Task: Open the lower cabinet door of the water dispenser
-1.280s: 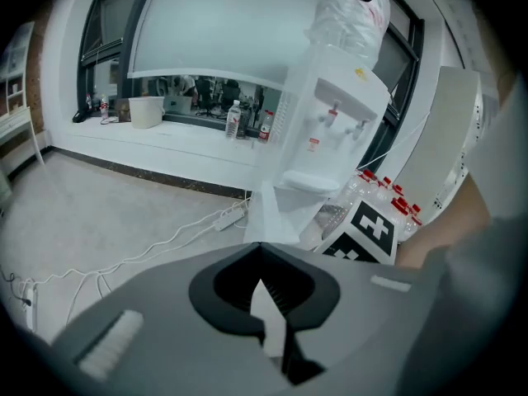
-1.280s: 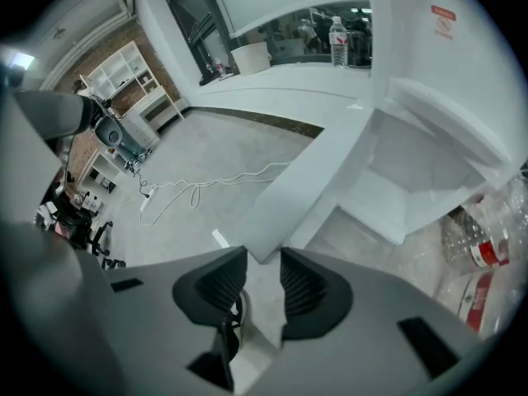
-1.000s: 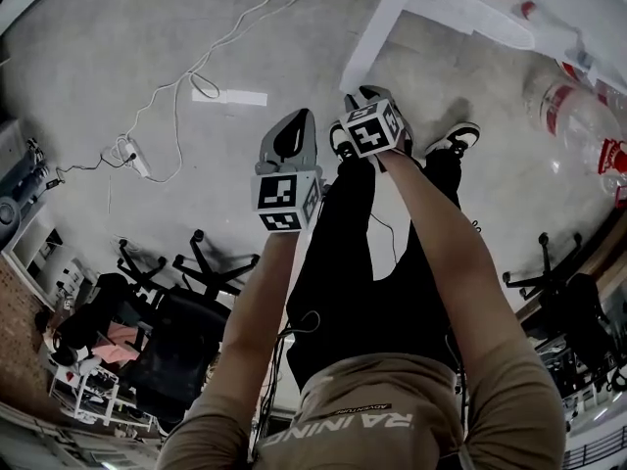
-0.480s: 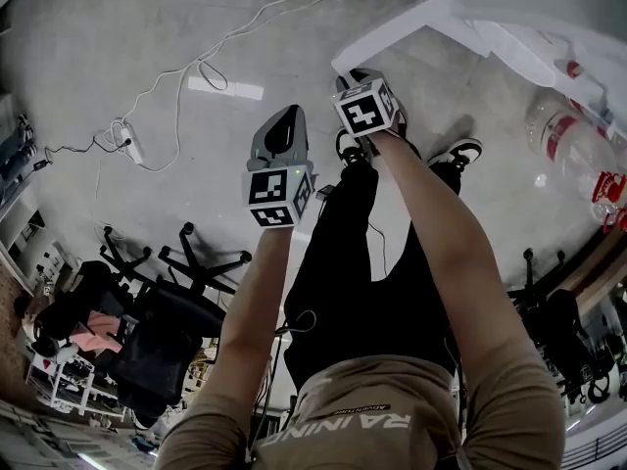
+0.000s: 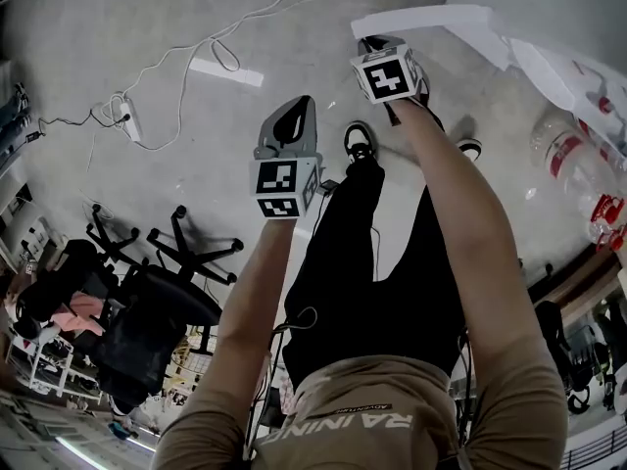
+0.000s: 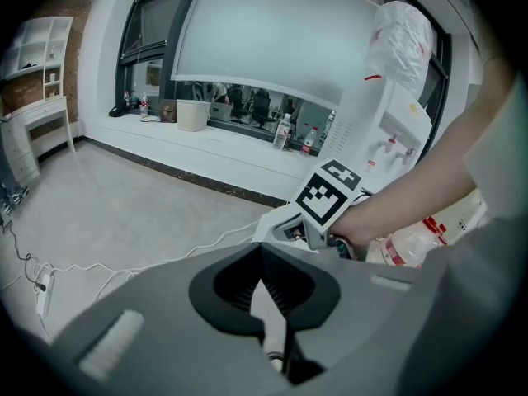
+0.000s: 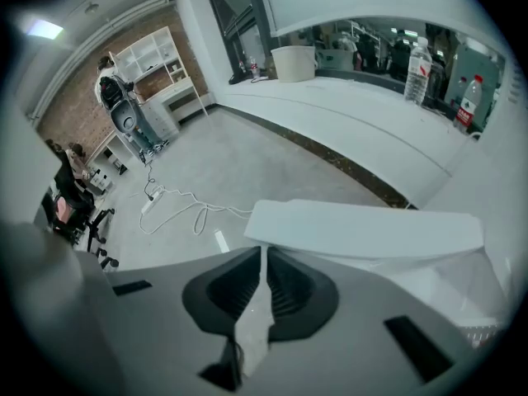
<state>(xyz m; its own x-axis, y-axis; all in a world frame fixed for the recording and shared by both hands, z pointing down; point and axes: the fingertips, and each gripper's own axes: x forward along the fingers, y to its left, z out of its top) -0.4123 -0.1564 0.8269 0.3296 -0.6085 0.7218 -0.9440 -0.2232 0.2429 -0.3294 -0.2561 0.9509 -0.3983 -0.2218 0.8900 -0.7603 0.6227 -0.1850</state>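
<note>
Toward the top of the head view, the lower cabinet door [image 5: 431,20] shows as a white slab jutting leftward from the water dispenser [image 5: 554,59], whose body is cut off by the upper right edge. Just below that slab sits the right gripper [image 5: 380,49], its tips hidden behind its own marker cube [image 5: 387,74]; whether they touch the door cannot be told. Its own view shows the claw just closing, pads pressed together with nothing between them and the door's edge lying right past the tips. At centre frame hangs the left gripper [image 5: 292,125], well apart from the door, its claw also pressed together and empty. Water bottles [image 5: 568,150] at the right edge are partly cropped.
</note>
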